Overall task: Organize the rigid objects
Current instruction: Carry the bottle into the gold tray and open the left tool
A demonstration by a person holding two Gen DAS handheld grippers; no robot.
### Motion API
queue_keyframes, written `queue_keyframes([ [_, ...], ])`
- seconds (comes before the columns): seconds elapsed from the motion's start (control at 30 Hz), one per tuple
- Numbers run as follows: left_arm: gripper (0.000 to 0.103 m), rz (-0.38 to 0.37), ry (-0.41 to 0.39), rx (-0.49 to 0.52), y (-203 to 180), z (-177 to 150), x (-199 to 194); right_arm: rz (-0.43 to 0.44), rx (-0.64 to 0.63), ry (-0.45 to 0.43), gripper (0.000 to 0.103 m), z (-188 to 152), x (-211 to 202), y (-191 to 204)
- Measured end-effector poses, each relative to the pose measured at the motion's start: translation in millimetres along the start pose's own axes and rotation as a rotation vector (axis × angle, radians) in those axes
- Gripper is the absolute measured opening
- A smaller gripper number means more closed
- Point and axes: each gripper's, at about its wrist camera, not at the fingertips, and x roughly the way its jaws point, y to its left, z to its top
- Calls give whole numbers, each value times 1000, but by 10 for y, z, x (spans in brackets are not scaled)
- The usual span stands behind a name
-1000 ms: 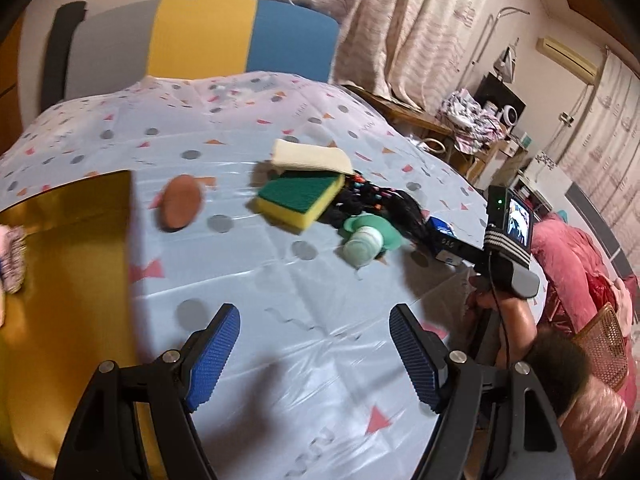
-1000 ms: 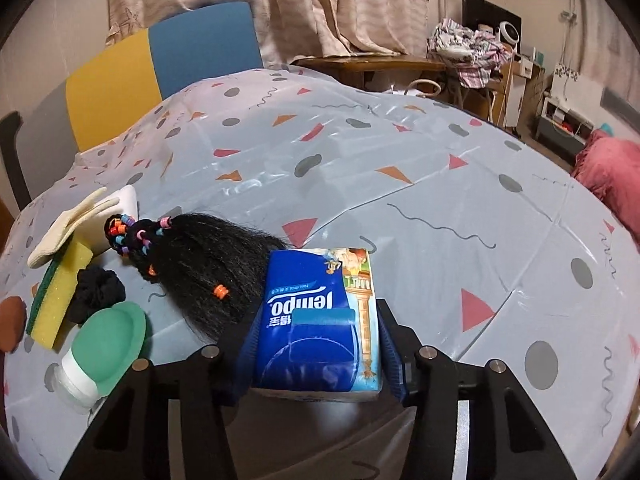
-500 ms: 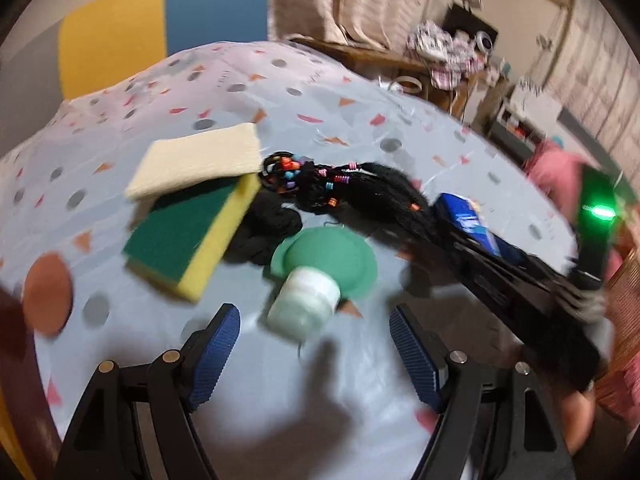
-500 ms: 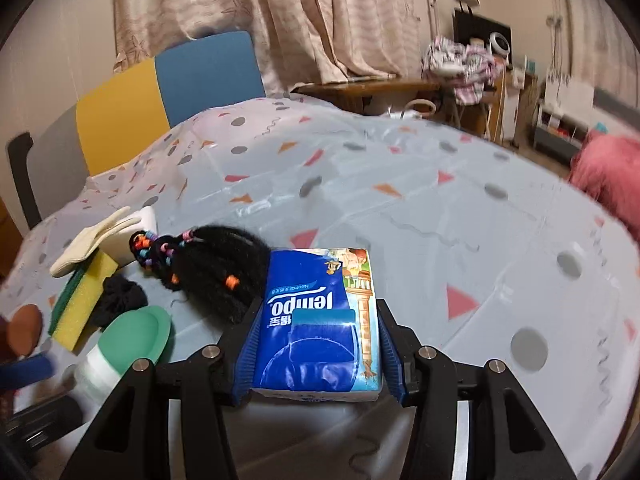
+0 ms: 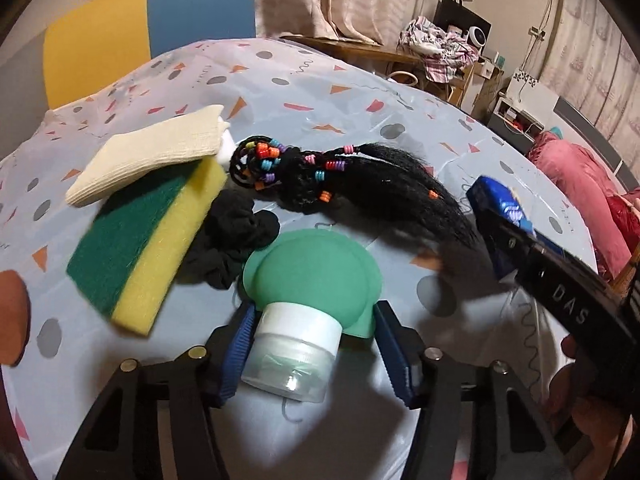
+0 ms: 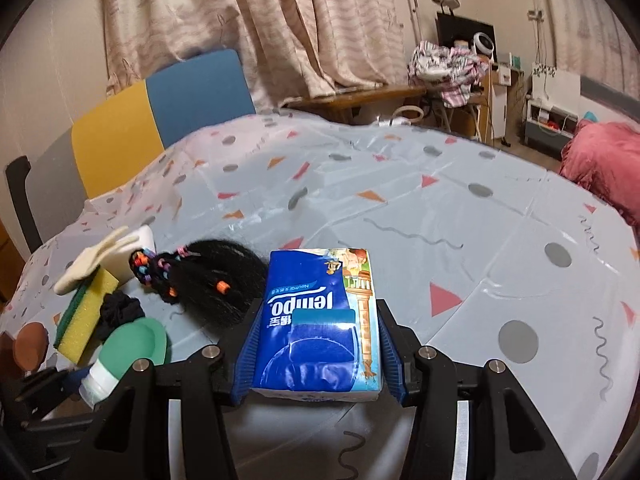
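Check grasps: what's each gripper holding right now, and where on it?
The right gripper clamps the blue tissue pack across its long sides. The left gripper is open around the green travel bottle near its white cap, with a visible gap; nothing is held.

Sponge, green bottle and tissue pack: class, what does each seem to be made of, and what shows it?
Sponge: yellow foam with a green fibrous scouring layer; porous, matte faces. Green bottle: probably silicone body, smooth and matte, with a white and clear plastic cap. Tissue pack: glossy printed plastic film, wrinkled with highlights; contents unseen.
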Motion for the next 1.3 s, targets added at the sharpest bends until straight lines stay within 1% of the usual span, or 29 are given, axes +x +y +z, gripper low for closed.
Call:
queue_keyframes([
  [0.1,58,-7,-16,-47,68,-90,-123,22,-22,-56,53,0,-115,38],
  [0.17,58,-16,-21,-90,129,-167,-203,30,-54,-79,53,1,-165,103],
  [0.2,58,-15,-26,-113,170,-225,-265,47,-83,-86,53,-4,-180,159],
  [0.37,58,-13,-52,-167,298,-438,-551,115,-186,-95,53,-26,-223,360],
  [0.47,58,-34,-98,-214,425,-559,-859,133,-225,-103,53,-61,-253,436],
  [0.57,58,-25,-139,-239,532,-635,-1151,155,-264,-93,53,-82,-248,512],
  [0.77,58,31,-203,-289,832,-763,-1634,170,-347,-70,53,-133,-291,704],
  [0.9,58,84,-223,-353,1138,-895,-1863,198,-368,-54,53,-181,-358,838],
  [1.07,58,130,-205,-435,1501,-1067,-1978,240,-335,-25,53,-247,-444,1005],
  [1.2,58,164,-192,-508,1837,-1191,-2029,290,-317,2,53,-370,-571,1180],
  [1.3,58,174,-172,-554,2084,-1252,-2014,335,-307,18,53,-443,-683,1332],
])
